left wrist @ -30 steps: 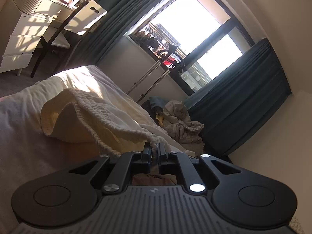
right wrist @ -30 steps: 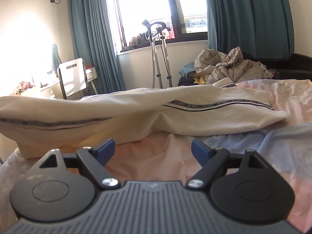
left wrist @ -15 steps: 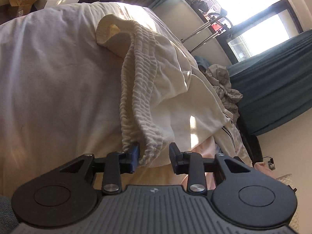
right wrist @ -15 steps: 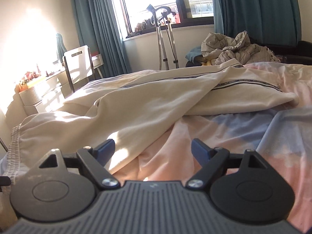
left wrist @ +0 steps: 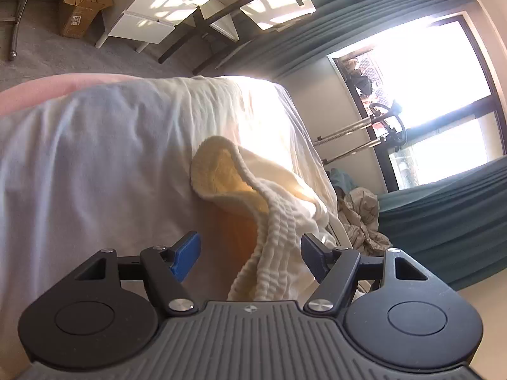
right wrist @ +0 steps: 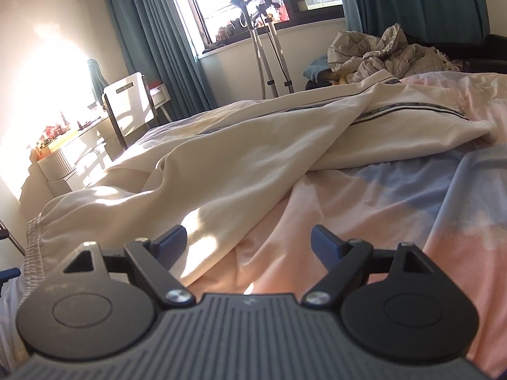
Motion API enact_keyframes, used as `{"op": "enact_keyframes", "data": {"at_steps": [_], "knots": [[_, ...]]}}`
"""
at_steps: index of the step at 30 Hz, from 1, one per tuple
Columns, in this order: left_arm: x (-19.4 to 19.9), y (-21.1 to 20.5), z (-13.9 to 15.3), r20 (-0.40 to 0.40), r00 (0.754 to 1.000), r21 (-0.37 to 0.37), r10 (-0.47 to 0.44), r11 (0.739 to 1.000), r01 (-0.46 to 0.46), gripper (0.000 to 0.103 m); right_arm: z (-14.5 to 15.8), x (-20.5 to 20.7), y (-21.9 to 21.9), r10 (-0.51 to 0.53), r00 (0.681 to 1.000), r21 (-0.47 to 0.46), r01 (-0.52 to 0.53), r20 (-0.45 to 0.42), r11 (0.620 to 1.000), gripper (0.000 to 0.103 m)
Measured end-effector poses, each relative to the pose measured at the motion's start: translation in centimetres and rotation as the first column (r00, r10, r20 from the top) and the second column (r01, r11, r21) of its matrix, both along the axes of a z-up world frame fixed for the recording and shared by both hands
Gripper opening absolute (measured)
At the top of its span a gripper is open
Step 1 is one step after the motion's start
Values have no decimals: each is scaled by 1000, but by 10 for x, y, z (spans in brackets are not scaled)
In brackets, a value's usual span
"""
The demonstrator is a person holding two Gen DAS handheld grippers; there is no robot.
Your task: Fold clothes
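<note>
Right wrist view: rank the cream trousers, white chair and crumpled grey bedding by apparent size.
1. Cream trousers, nearest the camera.
2. Grey bedding.
3. White chair, though this looks close to the bedding.

white chair (right wrist: 130, 107), crutches (right wrist: 269, 41), cardboard box (left wrist: 84, 6)

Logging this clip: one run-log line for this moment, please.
left gripper: open, ribbed waistband between jaws, ungripped | right gripper: open, holding nothing | cream trousers: spread unfolded on bed
</note>
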State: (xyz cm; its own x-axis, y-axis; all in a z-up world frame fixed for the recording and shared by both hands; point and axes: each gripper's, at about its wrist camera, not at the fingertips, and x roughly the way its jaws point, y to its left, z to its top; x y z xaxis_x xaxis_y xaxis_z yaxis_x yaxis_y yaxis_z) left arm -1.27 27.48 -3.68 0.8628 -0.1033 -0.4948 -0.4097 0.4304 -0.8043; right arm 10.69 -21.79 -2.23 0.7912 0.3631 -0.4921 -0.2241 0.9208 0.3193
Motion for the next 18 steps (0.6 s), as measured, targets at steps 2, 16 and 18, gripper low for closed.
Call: {"op": "enact_keyframes", "data": {"at_steps": [2, 16, 18], "knots": [[17, 21, -2, 35, 998, -30, 52, 998, -50, 73, -1, 2, 1, 4, 1000, 2, -4, -4, 1000, 86], [156, 67, -67, 12, 999, -293, 38, 956, -33, 48, -36, 41, 5, -13, 996, -6, 12, -91, 1000, 86], [175, 65, -56, 5, 1000, -201, 13, 980, -12, 28, -39, 43, 6, -12, 995, -6, 12, -98, 1000, 86]]}}
